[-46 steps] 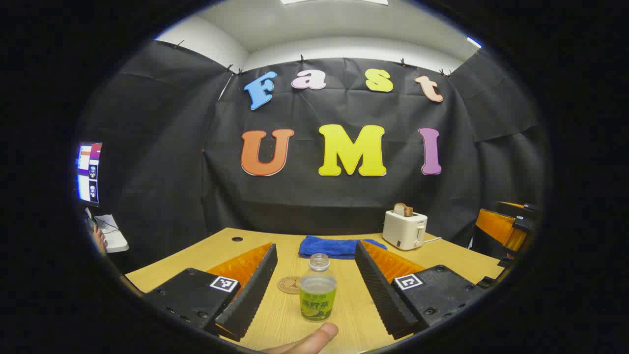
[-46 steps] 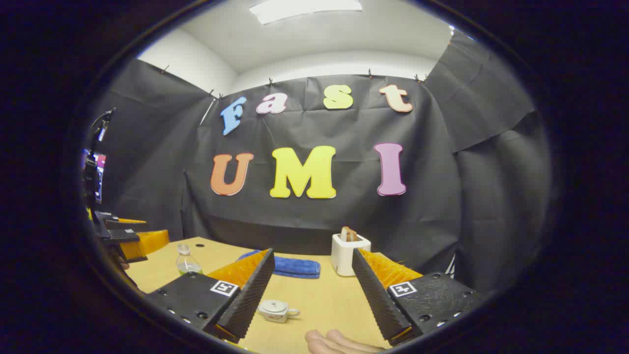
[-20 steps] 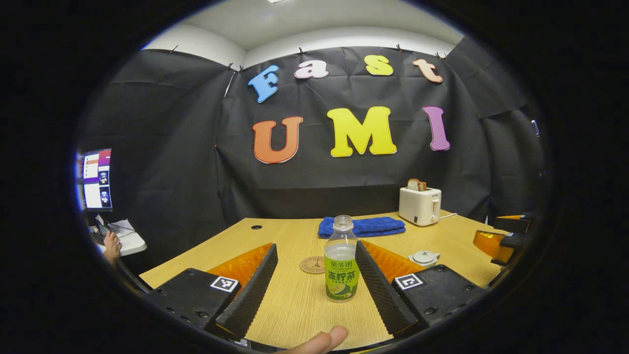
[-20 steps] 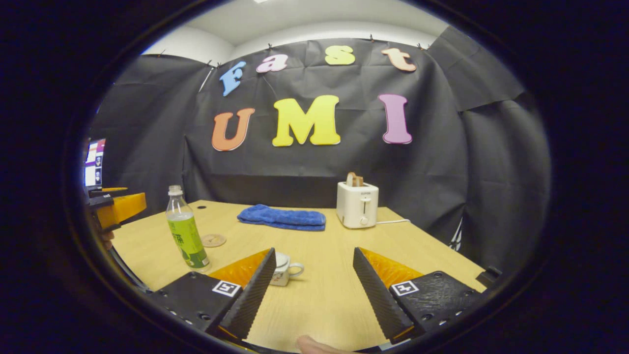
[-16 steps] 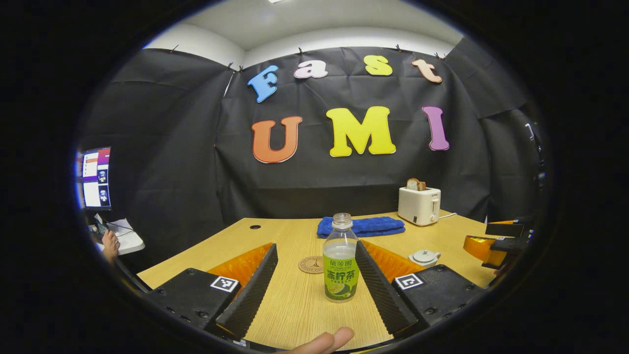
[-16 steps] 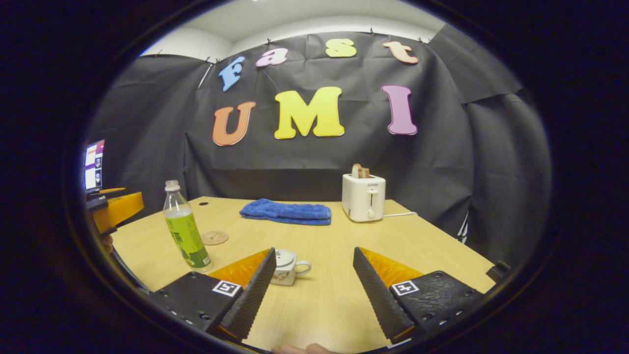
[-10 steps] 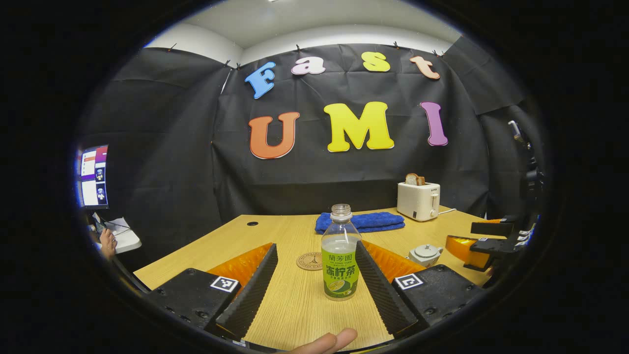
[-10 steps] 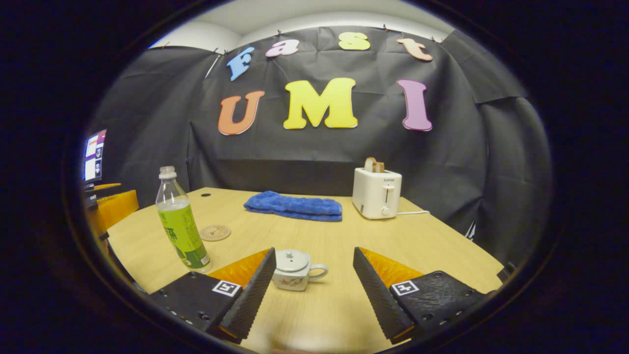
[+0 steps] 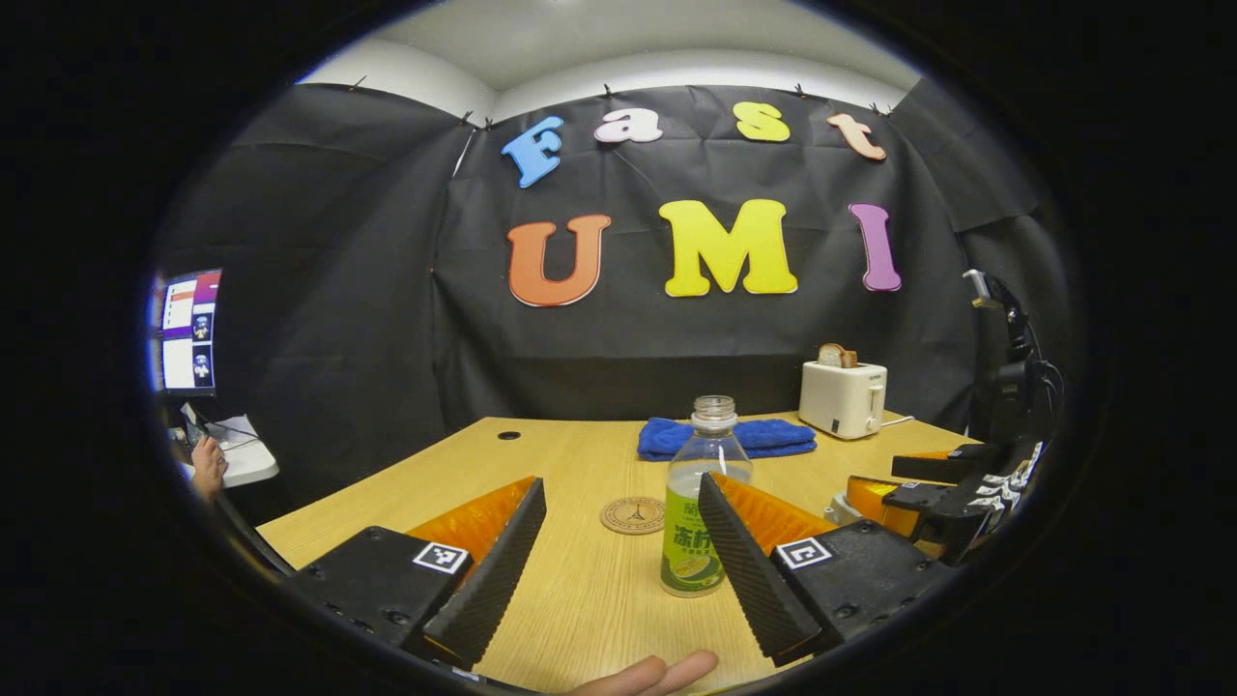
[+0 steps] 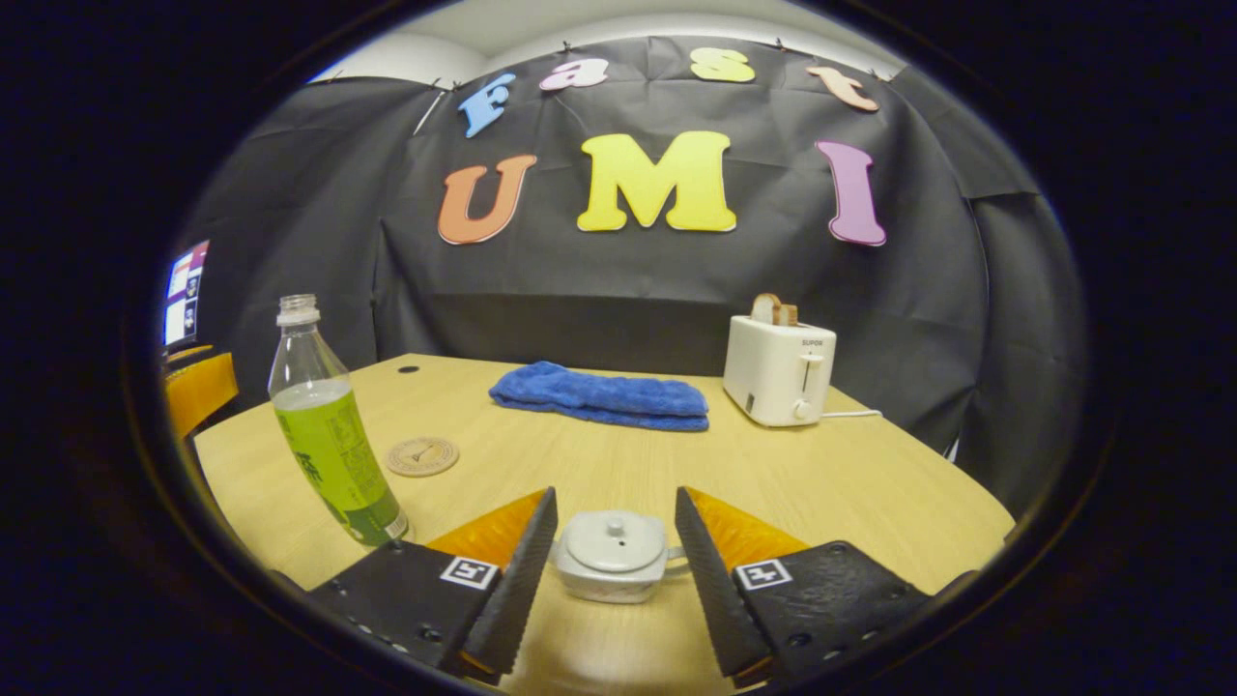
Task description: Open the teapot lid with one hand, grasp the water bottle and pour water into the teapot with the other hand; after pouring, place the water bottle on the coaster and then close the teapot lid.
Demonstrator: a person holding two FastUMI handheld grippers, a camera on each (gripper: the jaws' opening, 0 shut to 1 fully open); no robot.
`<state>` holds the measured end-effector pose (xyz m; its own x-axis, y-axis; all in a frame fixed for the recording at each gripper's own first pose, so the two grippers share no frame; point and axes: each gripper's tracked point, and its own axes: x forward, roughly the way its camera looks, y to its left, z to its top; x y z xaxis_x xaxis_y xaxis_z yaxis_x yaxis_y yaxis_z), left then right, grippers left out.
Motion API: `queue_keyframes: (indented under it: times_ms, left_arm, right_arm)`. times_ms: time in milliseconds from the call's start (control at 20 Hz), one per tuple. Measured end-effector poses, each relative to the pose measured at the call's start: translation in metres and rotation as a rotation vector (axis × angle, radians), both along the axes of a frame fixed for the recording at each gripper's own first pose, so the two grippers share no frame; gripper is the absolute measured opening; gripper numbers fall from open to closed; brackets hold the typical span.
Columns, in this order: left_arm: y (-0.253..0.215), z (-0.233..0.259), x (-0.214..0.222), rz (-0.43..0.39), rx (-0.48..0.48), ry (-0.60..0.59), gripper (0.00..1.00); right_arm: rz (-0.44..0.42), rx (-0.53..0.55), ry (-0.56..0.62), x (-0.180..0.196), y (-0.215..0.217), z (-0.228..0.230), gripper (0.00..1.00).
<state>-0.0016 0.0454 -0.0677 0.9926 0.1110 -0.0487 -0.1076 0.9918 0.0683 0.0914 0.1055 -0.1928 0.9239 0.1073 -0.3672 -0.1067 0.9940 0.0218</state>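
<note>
A: Left gripper (image 9: 618,541): how are the fingers set?

B: They are spread wide, and nothing is pinched. The water bottle (image 9: 703,498) is seen upright on the table (image 9: 580,599), uncapped, beyond the tips and partly hidden behind the right-hand finger. Whether that finger touches it cannot be told. The left-hand finger is well apart from it.

A: And the coaster?

B: The coaster (image 9: 633,514) is seen flat on the table, beyond the gap between the fingers, just to the left of the bottle and bare.

A: Right gripper (image 10: 616,541)?

B: The fingers are set apart, with the teapot (image 10: 614,558) standing between them. The teapot lid (image 10: 615,540) is seated on the pot, its knob up. Narrow gaps appear on both sides of the pot, so no pinch is recorded.

A: Anything else noted in the right gripper view?

B: The water bottle is seen far to the left of the left-hand finger, with the coaster just to its right. A blue towel (image 10: 601,396) and a white toaster (image 10: 778,371) are recorded well beyond the fingertips, at the far side of the table.

A: The right gripper, from the left gripper view?

B: It is seen low over the table, to the right of the right-hand finger.
</note>
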Motion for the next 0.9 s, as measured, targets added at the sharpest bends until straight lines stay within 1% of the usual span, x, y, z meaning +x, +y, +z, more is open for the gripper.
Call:
queue_keyframes:
  times_ms: [50,150,200,250,300,350,400,450,550,600,650,800,900]
  left_arm:
    - [0.001,-0.002,0.001,0.005,0.01,-0.002,0.99]
    - [-0.004,-0.004,0.0,-0.005,0.022,-0.005,0.99]
    - [-0.005,-0.002,-0.001,-0.009,0.027,-0.012,0.99]
    - [-0.005,0.0,-0.002,-0.003,0.036,-0.023,0.99]
    - [-0.004,0.002,-0.004,0.003,0.047,-0.033,0.99]
    - [-0.005,0.002,-0.004,0.003,0.052,-0.039,0.99]
    - [-0.007,0.003,-0.004,-0.001,0.055,-0.043,0.99]
    - [-0.009,0.004,-0.004,-0.006,0.061,-0.046,0.99]
    - [-0.012,0.005,-0.005,-0.011,0.087,-0.054,0.99]
    - [-0.014,0.005,-0.005,-0.015,0.102,-0.061,0.99]
    - [-0.017,0.005,-0.006,-0.02,0.113,-0.066,0.99]
    - [-0.026,0.005,-0.01,-0.043,0.12,-0.079,0.98]
    - [-0.027,0.005,-0.009,-0.048,0.1,-0.078,0.98]
  right_arm:
    - [-0.003,-0.007,-0.007,0.001,0.001,0.0,0.72]
    - [-0.004,-0.02,-0.011,0.002,0.002,-0.002,0.57]
    - [-0.007,-0.017,-0.003,0.003,0.003,-0.005,0.52]
    - [-0.033,-0.016,0.002,0.006,-0.003,-0.008,0.49]
    - [-0.053,-0.001,0.006,0.006,-0.006,-0.007,0.36]
    - [-0.055,0.013,0.012,0.006,-0.005,-0.008,0.32]
    - [-0.059,0.014,0.002,0.007,-0.005,-0.006,0.24]
    - [-0.053,0.004,0.0,0.007,-0.002,-0.007,0.21]
    - [-0.023,-0.021,-0.019,0.006,0.002,-0.009,0.21]
    - [-0.015,-0.028,-0.024,0.008,0.002,-0.012,0.11]
    - [-0.008,-0.038,-0.035,0.006,0.003,-0.01,0.05]
    - [0.015,-0.037,-0.027,0.008,0.004,-0.011,0.07]
    - [0.014,0.001,-0.01,0.007,0.003,-0.011,0.07]
